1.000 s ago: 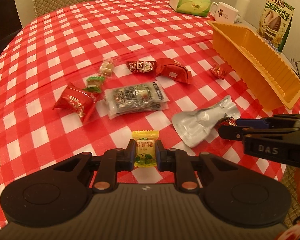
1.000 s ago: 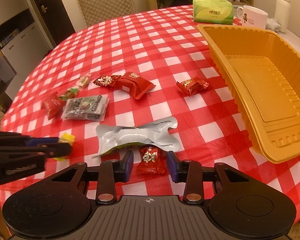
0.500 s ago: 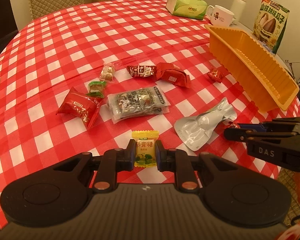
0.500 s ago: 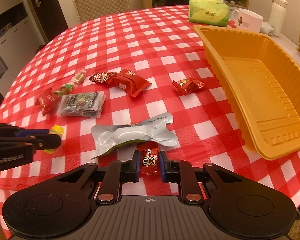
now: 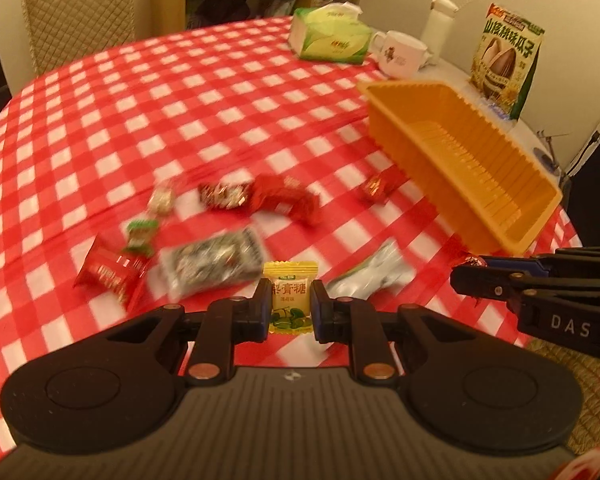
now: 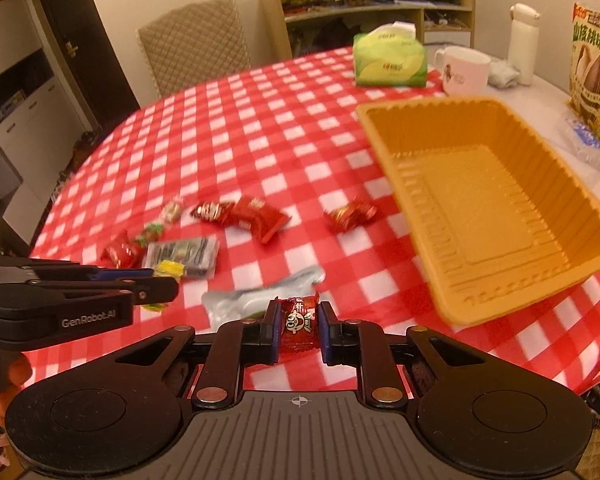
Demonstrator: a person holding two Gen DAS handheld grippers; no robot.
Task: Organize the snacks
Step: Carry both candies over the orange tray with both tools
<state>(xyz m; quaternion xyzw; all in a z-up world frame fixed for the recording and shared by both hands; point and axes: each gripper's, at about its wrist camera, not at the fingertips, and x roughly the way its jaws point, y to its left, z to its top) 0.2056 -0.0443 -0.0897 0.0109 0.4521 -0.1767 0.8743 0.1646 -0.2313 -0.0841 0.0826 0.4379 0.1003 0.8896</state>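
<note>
left hand-held gripper [image 5: 289, 307] pinches yellow candy [image 5: 290, 298] above counter [image 5: 203, 120] | right hand-held gripper [image 6: 298, 330] clamps red candy [image 6: 297, 325] | risk: slick wrappers slipping free short of empty orange tray [image 6: 476, 208], or grippers colliding.

Round desk [image 6: 259, 128] under a red-and-white checked cloth. Lying on it: orange tray [image 6: 496, 288] at the right edge, tissue pack [image 6: 390, 62], white mug [image 6: 466, 70], white bottle [image 6: 522, 42] and seed bag [image 6: 596, 76] at the far side. Scattered mid-cloth: silver pouch [image 6: 259, 300], clear packet [image 6: 181, 254], red packet [image 6: 261, 218], red candy [image 6: 350, 214], plus several small sweets [image 6: 151, 232] at the left, blurred.
</note>
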